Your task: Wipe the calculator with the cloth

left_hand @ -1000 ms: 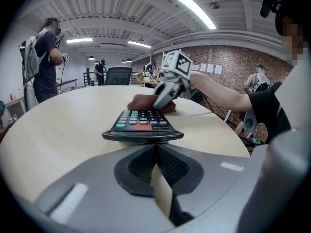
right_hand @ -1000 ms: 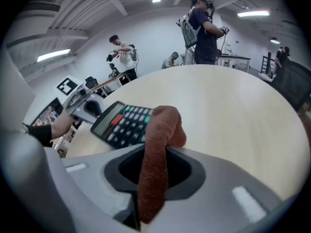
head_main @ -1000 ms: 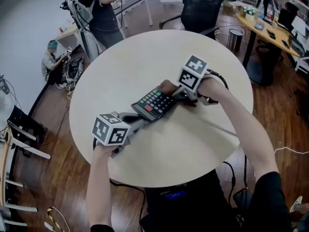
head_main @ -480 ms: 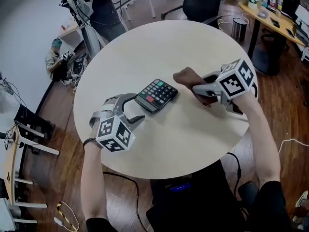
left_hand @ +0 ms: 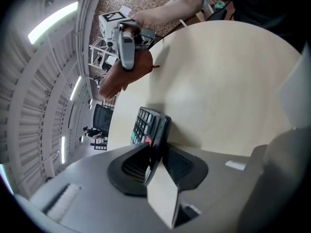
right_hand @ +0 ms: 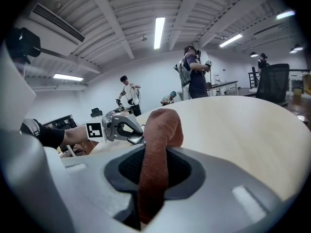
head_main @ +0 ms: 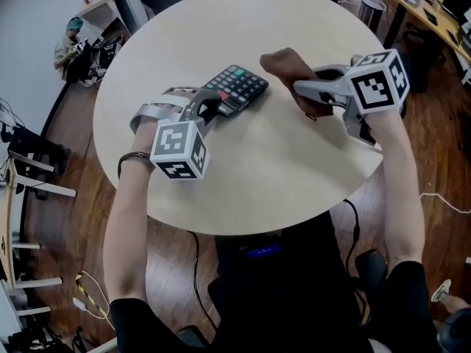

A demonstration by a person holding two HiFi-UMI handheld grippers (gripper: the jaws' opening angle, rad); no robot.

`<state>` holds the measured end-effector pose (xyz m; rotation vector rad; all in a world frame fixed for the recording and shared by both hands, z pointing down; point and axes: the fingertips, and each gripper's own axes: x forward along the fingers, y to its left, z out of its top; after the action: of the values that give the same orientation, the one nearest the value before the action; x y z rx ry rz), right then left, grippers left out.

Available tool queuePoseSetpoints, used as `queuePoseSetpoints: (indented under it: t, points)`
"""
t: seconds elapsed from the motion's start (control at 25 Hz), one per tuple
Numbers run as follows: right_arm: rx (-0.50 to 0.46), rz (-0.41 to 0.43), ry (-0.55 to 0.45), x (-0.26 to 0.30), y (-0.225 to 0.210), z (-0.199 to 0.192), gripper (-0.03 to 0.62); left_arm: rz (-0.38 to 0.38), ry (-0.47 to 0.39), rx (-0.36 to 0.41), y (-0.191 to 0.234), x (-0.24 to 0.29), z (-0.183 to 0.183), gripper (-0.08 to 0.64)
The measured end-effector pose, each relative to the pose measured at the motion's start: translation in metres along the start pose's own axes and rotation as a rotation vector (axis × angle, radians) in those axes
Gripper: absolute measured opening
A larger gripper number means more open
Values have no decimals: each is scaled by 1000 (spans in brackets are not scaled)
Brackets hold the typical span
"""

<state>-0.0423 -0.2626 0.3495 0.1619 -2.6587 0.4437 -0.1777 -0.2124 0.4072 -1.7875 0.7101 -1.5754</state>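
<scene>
Well, the round pale table (head_main: pixel 280 175) takes up most of the room from where I stand, on a dark wooden floor (head_main: pixel 66 160), with desks and a few people off by the far wall. The person working leans over the near edge of the table with both forearms stretched across it and a gripper in each hand.

The left gripper (head_main: pixel 212 107) reaches in from the left side, its marker cube (head_main: pixel 178 149) turned up towards the person. Its jaws have just been closing, and the near end of the calculator (head_main: pixel 237 88) is between them: the left gripper view shows the pads pressed on either face of that end, so it is clamped on the calculator. The calculator sits on the left half of the table, keys up, its far end pointing away from the person. I cannot tell whether it rests flat or is raised a little.

The right gripper (head_main: pixel 303 100) is over the right half of the table and points towards the calculator. Its jaws are clenched on the brown cloth (head_main: pixel 288 66), which is pinched in the middle and bunches out past the tips in a rounded lump. The cloth is near the calculator's right side but apart from it, not touching the keys.
</scene>
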Motion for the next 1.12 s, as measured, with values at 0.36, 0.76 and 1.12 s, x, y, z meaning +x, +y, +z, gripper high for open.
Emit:
queuePoseSetpoints:
  t: [0.36, 0.76, 1.12]
  points:
    - [56, -16, -285, -15, 12, 40, 86, 20, -421, -990, 71, -57, -8, 64]
    - [24, 31, -492, 26, 83, 85, 86, -169, -1013, -1674, 71, -100, -13, 58]
    - [-36, 3, -450, 45, 86, 83, 86, -250, -1322, -1838, 72, -101, 5, 55]
